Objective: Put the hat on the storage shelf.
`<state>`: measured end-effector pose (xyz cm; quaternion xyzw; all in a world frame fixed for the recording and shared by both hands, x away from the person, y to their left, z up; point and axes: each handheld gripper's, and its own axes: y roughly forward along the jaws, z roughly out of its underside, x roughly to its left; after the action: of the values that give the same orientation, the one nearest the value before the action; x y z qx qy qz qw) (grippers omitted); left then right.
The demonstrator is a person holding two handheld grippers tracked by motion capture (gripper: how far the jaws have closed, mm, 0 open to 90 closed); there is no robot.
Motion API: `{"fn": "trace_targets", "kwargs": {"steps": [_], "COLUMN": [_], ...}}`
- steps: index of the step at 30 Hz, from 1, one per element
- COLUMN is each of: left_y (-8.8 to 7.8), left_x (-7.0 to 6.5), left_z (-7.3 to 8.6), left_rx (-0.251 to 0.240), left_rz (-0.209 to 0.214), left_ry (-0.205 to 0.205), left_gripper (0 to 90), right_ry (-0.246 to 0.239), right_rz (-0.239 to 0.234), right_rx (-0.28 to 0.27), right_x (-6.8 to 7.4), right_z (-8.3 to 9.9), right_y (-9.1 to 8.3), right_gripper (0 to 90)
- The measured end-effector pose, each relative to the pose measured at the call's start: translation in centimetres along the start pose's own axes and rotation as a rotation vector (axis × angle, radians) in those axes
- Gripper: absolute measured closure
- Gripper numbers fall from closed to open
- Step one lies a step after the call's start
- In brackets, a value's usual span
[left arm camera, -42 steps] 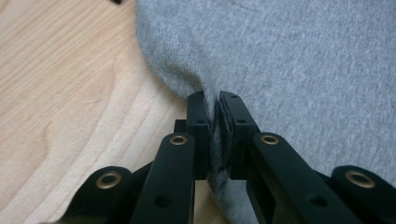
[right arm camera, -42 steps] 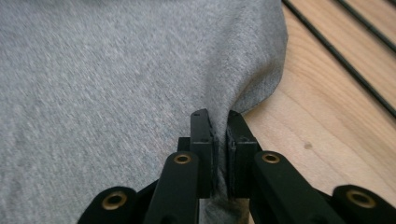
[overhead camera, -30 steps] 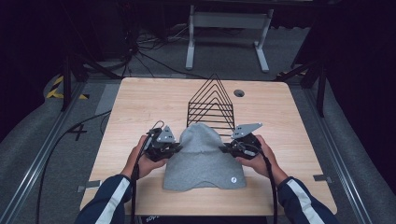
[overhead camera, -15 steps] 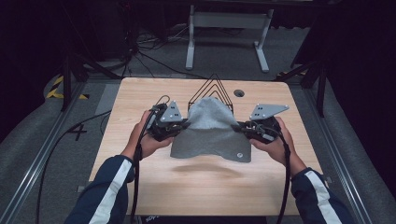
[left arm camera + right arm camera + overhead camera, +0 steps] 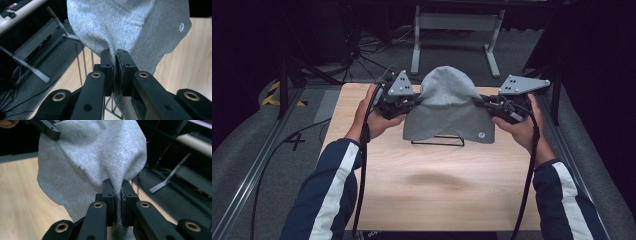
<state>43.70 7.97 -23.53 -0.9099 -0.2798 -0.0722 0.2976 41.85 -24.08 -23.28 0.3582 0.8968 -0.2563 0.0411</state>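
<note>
A grey knit hat hangs in the air above the wooden table, stretched between both grippers. My left gripper is shut on the hat's left edge; in the left gripper view its jaws pinch a fold of the grey hat at my left gripper. My right gripper is shut on the right edge, and the right gripper view shows my right gripper squeezing the grey hat. A small round logo sits near the hat's lower right corner.
A black wire rack stands on the table behind and below the hat, mostly hidden by it. A grey metal stand is on the floor beyond the table. Cables run along the floor at the left.
Both grippers have risen with the hat, lifting it off the table to above the wire rack. The hat now hangs spread between them.
</note>
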Motion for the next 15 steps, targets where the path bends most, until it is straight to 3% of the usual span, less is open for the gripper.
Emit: {"fn": "trace_targets", "kwargs": {"steps": [4, 5, 6, 7, 10, 15], "left_y": [-0.1, -0.1, 0.0, 0.1, 0.6, 1.2], "left_x": [0.9, 1.2, 1.7, 1.9, 2.7, 4.1], "left_z": [-1.1, -1.4, -1.8, -2.0, -2.8, -3.8], "left_rx": [-0.014, -0.020, -0.014, -0.009, -0.002, -0.012], "left_rz": [-0.024, -0.025, -0.046, -0.052, -0.075, -0.085], "left_ry": [0.004, -0.012, 0.008, -0.003, 0.001, -0.017], "left_gripper": [84.4, 84.4, 84.4, 84.4, 84.5, 84.5], "right_ry": [0.008, 0.009, 0.011, -0.004, 0.020, 0.035], "right_rz": [0.023, 0.028, 0.037, 0.060, 0.073, 0.095], "right_rx": [-0.019, -0.025, -0.029, -0.034, -0.049, -0.059], "right_x": [-0.8, -1.1, -1.4, -1.7, -2.6, -3.5], "right_z": [-1.0, -1.3, -1.6, -1.9, -2.3, -3.1], "right_y": [-0.1, -0.1, -0.1, -0.1, 0.0, 0.8], "right_gripper": [84.5, 84.6, 84.6, 84.5, 84.6, 84.5]}}
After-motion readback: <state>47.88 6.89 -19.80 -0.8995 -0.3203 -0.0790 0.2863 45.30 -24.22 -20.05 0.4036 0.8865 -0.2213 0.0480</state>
